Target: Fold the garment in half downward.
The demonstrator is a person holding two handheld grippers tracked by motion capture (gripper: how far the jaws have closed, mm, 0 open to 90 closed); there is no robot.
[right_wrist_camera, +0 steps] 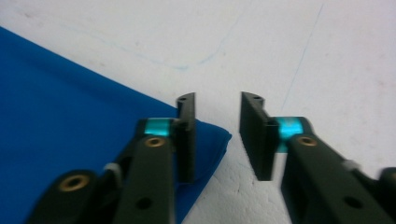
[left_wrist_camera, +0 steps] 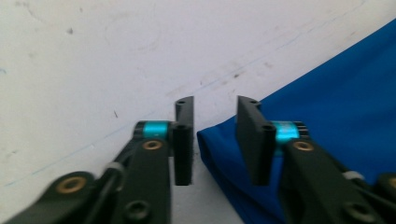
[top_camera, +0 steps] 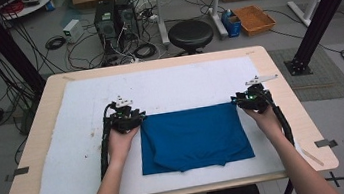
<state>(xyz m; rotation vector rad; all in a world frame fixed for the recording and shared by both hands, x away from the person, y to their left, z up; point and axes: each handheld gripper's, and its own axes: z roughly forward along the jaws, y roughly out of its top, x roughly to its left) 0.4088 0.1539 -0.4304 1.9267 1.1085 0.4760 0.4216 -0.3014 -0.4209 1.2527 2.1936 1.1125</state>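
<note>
While your left gripper (top_camera: 129, 116) and right gripper (top_camera: 250, 98) hover with jaws parted, holding nothing, the folded blue shirt (top_camera: 193, 137) lies on the table (top_camera: 40, 107) between them, its far corners just inside each gripper.

A mat (top_camera: 91, 153) lies on the table (top_camera: 45, 106) and covers most of its top. A folded shirt (top_camera: 193, 137) lies on the mat, toward the near edge and slightly right of centre. The left gripper (top_camera: 130, 120) sits at the shirt's far left corner; in the left gripper view (left_wrist_camera: 215, 140) that corner lies between the two parted jaws. The right gripper (top_camera: 248, 101) sits at the shirt's far right corner; in the right gripper view (right_wrist_camera: 217, 137) that corner lies under the left jaw and reaches into the gap. Behind the table, a stool (top_camera: 190, 35) stands on the floor, with a crate (top_camera: 253, 19) to its right and computer towers (top_camera: 113, 19) to its left.
</note>
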